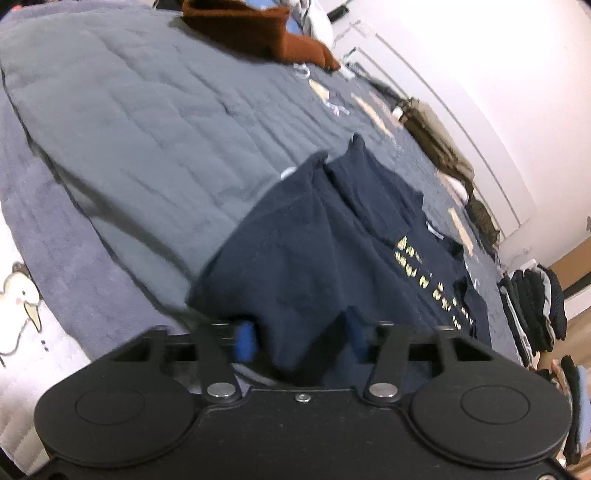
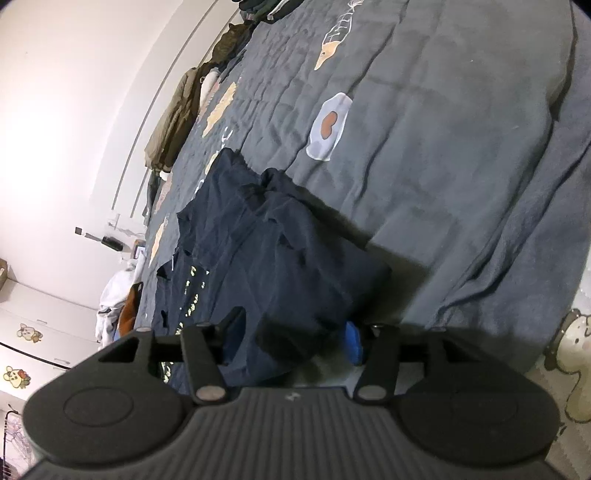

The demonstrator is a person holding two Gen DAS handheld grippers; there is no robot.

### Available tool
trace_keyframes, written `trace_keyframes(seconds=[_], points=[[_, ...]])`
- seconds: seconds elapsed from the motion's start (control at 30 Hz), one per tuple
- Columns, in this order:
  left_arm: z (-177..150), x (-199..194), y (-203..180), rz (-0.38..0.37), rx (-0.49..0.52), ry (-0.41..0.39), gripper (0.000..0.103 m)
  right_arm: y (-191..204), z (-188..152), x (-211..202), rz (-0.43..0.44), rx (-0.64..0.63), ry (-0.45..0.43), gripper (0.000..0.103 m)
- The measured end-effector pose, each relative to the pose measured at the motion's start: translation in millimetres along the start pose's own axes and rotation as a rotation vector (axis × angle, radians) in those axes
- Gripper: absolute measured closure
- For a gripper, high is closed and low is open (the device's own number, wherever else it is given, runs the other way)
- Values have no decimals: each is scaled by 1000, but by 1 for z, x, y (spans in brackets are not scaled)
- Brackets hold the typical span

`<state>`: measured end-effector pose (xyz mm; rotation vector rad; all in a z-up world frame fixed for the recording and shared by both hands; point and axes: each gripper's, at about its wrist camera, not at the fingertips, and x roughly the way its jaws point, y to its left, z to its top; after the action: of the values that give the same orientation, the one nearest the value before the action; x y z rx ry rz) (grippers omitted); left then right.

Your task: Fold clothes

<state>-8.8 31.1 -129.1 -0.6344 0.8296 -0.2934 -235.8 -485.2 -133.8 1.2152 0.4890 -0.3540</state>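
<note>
Ahead of both jaws lay the grey quilted bedspread [image 1: 147,122], printed with a fried egg [image 2: 328,125] and other food shapes, covering the whole work surface. On it, running forward from the fingertips, lay the navy T-shirt [image 1: 295,266] with yellow lettering on its chest, bunched and partly doubled over.

Left gripper [image 1: 301,341]: jaws narrow, blue pads either side of a raised fold of the shirt's near hem, cloth pinched between them. Right gripper [image 2: 295,341]: jaws stood wider, shirt fabric draped across the gap and over the left-hand finger; the right-hand blue pad [image 2: 352,341] looked clear of the cloth, so I read that as not clamped, though the far pad was hidden.

Beyond the jaws and off to the wall side: an olive garment [image 2: 173,118] along the bed edge, a rust-brown garment [image 1: 258,33] far ahead of the left jaws, and a stack of dark folded clothes [image 1: 532,306] out to their right.

Handling call: thin cotton knit, light, limp, no stiffness, grippy enough for the pads. It would sag and crease between holds, so take it at the hem corners, one per gripper, and keep it taut.
</note>
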Motion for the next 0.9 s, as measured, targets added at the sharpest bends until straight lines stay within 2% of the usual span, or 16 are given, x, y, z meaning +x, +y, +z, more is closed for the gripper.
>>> trace_keyframes(seconds=[0.1, 0.2, 0.3, 0.4, 0.53, 0.57, 0.6, 0.67, 0.77, 0.9], points=[[4, -10, 0, -35, -10, -40, 88, 0, -1, -2, 10, 11, 5, 49], [5, -19, -6, -73, 5, -85, 88, 1, -2, -6, 15, 10, 4, 49], [5, -10, -4, -50, -18, -41, 86, 0, -1, -5, 4, 10, 0, 49], [3, 2, 1, -3, -33, 7, 78, -3, 1, 0, -3, 18, -4, 49], [4, 5, 1, -3, -14, 7, 80, -1, 2, 1, -1, 8, -39, 51], [4, 4, 0, -5, -7, 2, 85, 0, 3, 1, 0, 5, -49, 59], [5, 3, -1, -8, 2, -4, 89, 0, 3, 1, 0, 3, -59, 74], [8, -3, -2, -26, -4, -18, 93, 0, 5, -4, 20, 18, -86, 92], [16, -19, -1, -74, -52, -25, 95, 3, 6, -17, 72, 43, -122, 98], [24, -37, 5, -100, -93, -3, 95, 8, 7, -36, 147, 58, -153, 99]])
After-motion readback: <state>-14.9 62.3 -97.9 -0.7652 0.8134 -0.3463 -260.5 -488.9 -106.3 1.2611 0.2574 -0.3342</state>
